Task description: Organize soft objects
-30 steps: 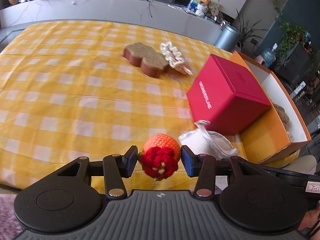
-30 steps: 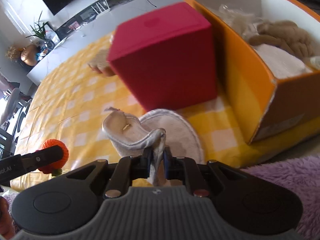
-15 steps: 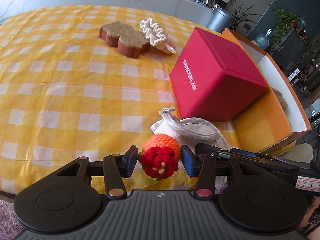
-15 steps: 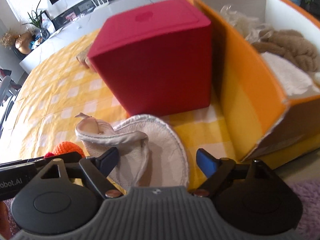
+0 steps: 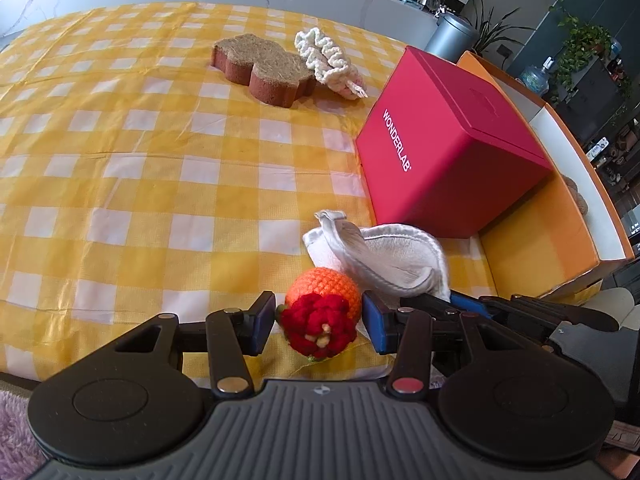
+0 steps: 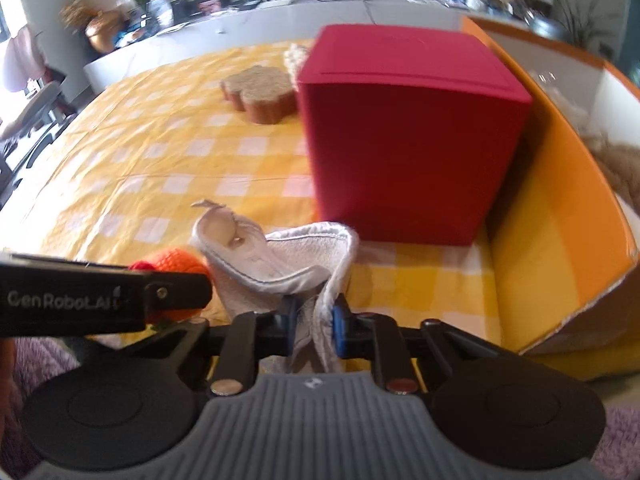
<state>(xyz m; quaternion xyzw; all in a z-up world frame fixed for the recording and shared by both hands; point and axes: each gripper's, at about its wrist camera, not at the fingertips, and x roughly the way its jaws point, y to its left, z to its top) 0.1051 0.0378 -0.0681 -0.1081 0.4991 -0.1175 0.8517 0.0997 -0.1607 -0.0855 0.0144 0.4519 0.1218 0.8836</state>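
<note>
The left gripper (image 5: 319, 322) has its jaws about halfway apart, and both blue pads press on a crocheted toy (image 5: 320, 312): an orange ball with a red knitted flower facing the camera. The toy sits between the fingertips over the near edge of the yellow checked tablecloth (image 5: 160, 168); whether it rests on the cloth or hangs just above it I cannot tell.

The right gripper (image 6: 314, 326) has just been closing, and its jaws now stand nearly together, clamped on a fold of the white cloth pad (image 6: 280, 256). The rest of that pad lies bunched on the tablecloth in front of the fingers, its stitched edge curling upward. In the right wrist view the left gripper's black finger crosses the lower left, with the orange toy showing behind it, just beside the pad.

Beyond the pad stands a red box (image 5: 452, 160), and against its far side an open orange box (image 5: 552, 240) with white inner walls; brown and white soft things lie inside it. Further back on the cloth are a brown lobed sponge (image 5: 264, 70) and, touching it on the right, a cream crocheted piece (image 5: 328, 60)
</note>
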